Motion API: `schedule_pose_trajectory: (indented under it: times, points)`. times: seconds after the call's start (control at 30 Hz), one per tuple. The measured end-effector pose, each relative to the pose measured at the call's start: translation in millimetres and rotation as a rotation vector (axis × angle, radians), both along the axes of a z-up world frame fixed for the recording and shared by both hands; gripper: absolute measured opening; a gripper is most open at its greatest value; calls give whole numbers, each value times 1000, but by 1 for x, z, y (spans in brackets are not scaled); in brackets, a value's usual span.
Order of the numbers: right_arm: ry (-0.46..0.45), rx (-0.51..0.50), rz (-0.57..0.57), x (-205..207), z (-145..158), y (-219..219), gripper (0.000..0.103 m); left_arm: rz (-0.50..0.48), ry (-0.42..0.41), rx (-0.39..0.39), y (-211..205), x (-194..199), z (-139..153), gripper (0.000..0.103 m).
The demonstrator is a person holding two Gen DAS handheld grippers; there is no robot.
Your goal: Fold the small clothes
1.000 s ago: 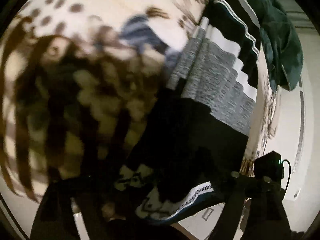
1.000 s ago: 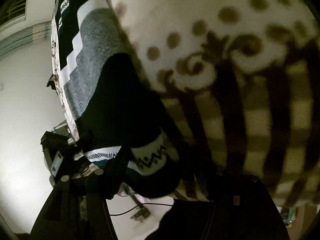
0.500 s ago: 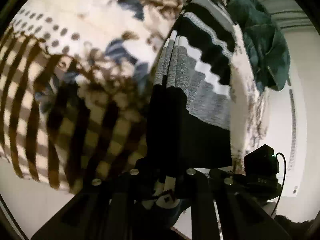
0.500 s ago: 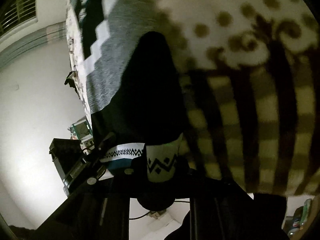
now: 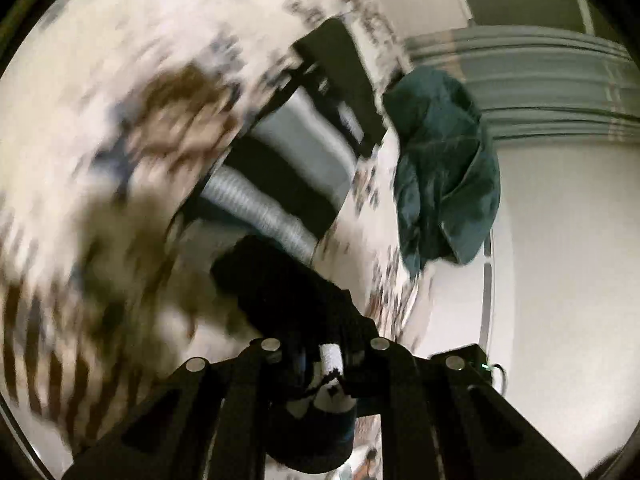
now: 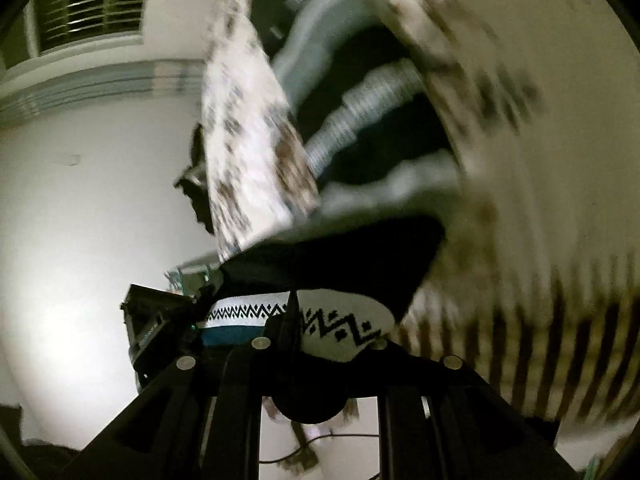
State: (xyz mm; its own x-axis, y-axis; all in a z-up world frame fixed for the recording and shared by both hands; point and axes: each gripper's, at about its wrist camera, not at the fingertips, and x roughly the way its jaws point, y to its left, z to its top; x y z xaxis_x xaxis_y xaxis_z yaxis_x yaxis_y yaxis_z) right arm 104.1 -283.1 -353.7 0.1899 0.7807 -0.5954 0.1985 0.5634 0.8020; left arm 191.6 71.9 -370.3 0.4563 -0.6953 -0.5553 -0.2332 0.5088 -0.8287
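Note:
A small knitted sweater (image 5: 288, 184), black with grey and white bands and a white zigzag hem, lies on a patterned bed cover (image 5: 120, 80). My left gripper (image 5: 326, 356) is shut on the sweater's hem corner, lifted off the bed. My right gripper (image 6: 320, 340) is shut on the other part of the hem (image 6: 340, 326), and the black lower body (image 6: 344, 256) rises from the bed toward it. The sweater's upper part (image 6: 360, 100) still rests on the bed cover (image 6: 540, 160). The left gripper's body (image 6: 160, 320) shows at left in the right wrist view.
A dark green garment (image 5: 444, 168) hangs over the bed's far edge. A white wall (image 5: 560, 240) lies beyond the bed. In the right wrist view a window (image 6: 88, 12) is at top left, and the bed's edge (image 6: 248, 140) runs down the middle.
Both grippers have closed on the sweater's hem and lifted it up and away from the bed; the lower body now folds upward. Both views are blurred by motion.

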Motion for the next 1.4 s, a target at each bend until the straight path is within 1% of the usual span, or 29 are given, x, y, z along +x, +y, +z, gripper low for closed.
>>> schedule_pose_trajectory:
  times: [0.07, 0.1, 0.13, 0.2, 0.3, 0.4, 0.5, 0.53, 0.57, 0.6, 0.63, 0.7, 0.73, 0.77, 0.8, 0.83, 0.87, 0.93, 1.0, 1.03, 1.07, 1.1, 1.13, 1.17, 1.2, 1.27, 1.33, 1.37, 1.4]
  points:
    - [-78, -51, -20, 50, 15, 1, 16, 4, -37, -4, -7, 47, 2, 10]
    - [-105, -70, -25, 71, 19, 4, 16, 7, -56, 24, -10, 77, 1, 10]
    - [-134, -91, -40, 106, 21, 6, 16, 7, -64, 25, -11, 100, -2, 10]
    - [-159, -122, -50, 148, 20, 12, 16, 20, -57, 30, -12, 152, -15, 10]
    - [-146, -160, -79, 229, 3, 16, 15, 28, -30, 29, -11, 215, -38, 10]
    - [-129, -206, -95, 287, -11, 18, 15, 16, 2, 27, -15, 273, -60, 10]
    - [-88, -225, -121, 337, -25, 21, 16, -16, 79, -4, -15, 323, -84, 18]
    - [-75, -208, -140, 354, -33, 19, 21, -17, 97, -34, -13, 332, -89, 35]
    - [-58, -190, -156, 369, -40, 18, 22, -13, 107, -66, -10, 339, -92, 58]
    - [-40, -182, -153, 379, -45, 18, 33, 4, 94, -103, -3, 343, -90, 63]
    - [-31, -182, -145, 385, -47, 19, 46, 18, 76, -125, 3, 342, -88, 63]
    - [-72, -184, -132, 386, -42, 19, 61, 30, 55, -125, 15, 336, -82, 64]
    - [-97, -184, -130, 381, -39, 18, 64, 33, 37, -112, 20, 333, -79, 65]
    - [-111, -173, -138, 374, -37, 16, 67, 32, 17, -85, 24, 329, -75, 68]
    - [-115, -159, -145, 367, -36, 13, 73, 23, 3, -7, 28, 325, -72, 69]
    - [-118, -163, -154, 359, -36, 10, 75, 9, -9, 49, 29, 324, -69, 69]
    - [-120, -183, -161, 354, -36, 8, 75, -20, -23, 100, 27, 323, -69, 69]
    - [-113, -277, -176, 347, -40, 5, 76, -124, -26, 259, 14, 328, -74, 69]
    - [-88, -360, -166, 348, -50, 5, 76, -208, -25, 345, -4, 338, -83, 69]
    - [-62, -383, -158, 351, -58, 6, 76, -236, -23, 371, -11, 343, -87, 69]
    - [-37, -389, -150, 357, -69, 8, 76, -263, -28, 377, -17, 346, -93, 68]
    - [-18, -388, -142, 365, -79, 8, 72, -274, -40, 399, -25, 354, -97, 66]
    - [-10, -384, -148, 374, -88, 10, 43, -273, -61, 408, -29, 359, -97, 45]
    - [3, -384, -156, 386, -96, 11, 21, -266, -83, 404, -31, 366, -98, 8]
    - [14, -388, -175, 398, -99, 10, 11, -257, -57, 416, -31, 374, -101, 9]
    - [11, -407, -218, 415, -103, 5, 11, -230, -11, 404, -24, 388, -113, 10]
    - [34, -428, -184, 423, -109, 6, 12, -232, 24, 358, -17, 390, -119, 14]
    - [37, -429, -159, 422, -108, 7, 13, -235, 32, 321, -11, 385, -116, 24]
    - [39, -434, -136, 417, -104, 8, 22, -239, 33, 305, -7, 378, -111, 31]
